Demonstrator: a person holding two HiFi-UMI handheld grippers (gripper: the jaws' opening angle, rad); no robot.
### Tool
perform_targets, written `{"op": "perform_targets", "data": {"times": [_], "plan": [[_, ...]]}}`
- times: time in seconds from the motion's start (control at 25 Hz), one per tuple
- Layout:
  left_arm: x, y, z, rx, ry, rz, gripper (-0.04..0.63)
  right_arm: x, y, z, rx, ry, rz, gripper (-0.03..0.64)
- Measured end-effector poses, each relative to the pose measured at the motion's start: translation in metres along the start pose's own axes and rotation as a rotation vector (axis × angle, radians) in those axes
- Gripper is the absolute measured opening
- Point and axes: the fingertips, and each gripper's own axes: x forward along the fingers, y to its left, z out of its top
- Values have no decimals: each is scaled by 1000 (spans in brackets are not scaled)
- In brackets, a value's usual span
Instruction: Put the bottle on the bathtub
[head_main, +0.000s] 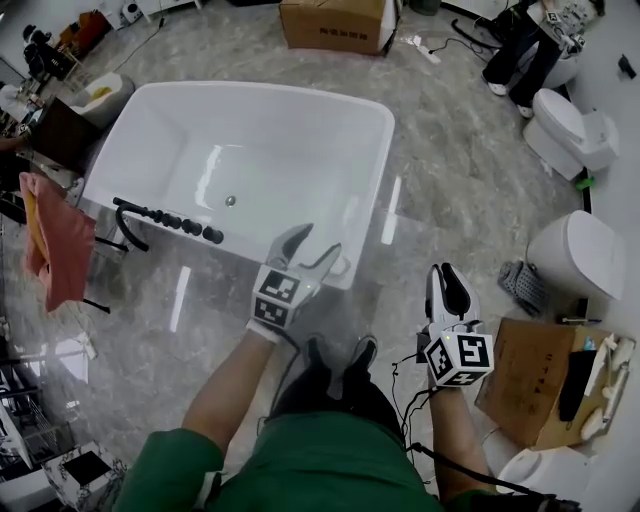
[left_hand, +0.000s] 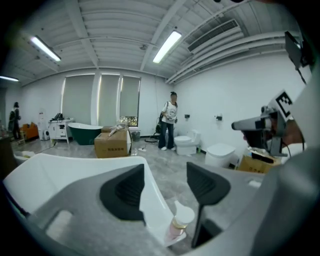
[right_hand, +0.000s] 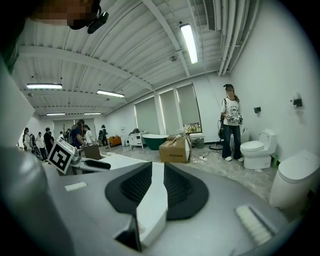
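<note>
The right claw (head_main: 447, 278) (right_hand: 157, 182) was held nearest the person, above the grey marble floor (head_main: 450, 170), with its pads pressed together and nothing between them. The left claw (head_main: 318, 243) (left_hand: 165, 182) was positioned ahead at the near right corner of the white bathtub (head_main: 150, 110), jaws spread. A small bottle (left_hand: 179, 224) with a white cap stood upright on that corner rim, in line with the gap between the spread jaws and touching neither. Black tap fittings (head_main: 170, 220) lined the near rim. A cardboard box (head_main: 335, 22) stood beyond the bathtub.
</note>
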Motion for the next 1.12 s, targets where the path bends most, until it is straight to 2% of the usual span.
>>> {"op": "perform_targets", "data": {"times": [0.12,0.2,0.28,0.48,0.88,1.12], "plan": [[-20,10,31,17,-48,70,248,-2,5,20,-19,-33,11,74],[-34,19,54,26,-92,142,186,-2,8,37,-34,-61,20,74],[-48,25,74,25,-130,183,172,-3,13,54,-50,-90,28,74],[-84,29,113,32,-195,251,146,-8,29,95,-77,-158,50,74],[-154,33,178,49,-313,354,143,-22,72,159,-143,-259,109,74],[-182,30,207,73,-370,383,143,-32,83,191,-159,-322,122,74]]}}
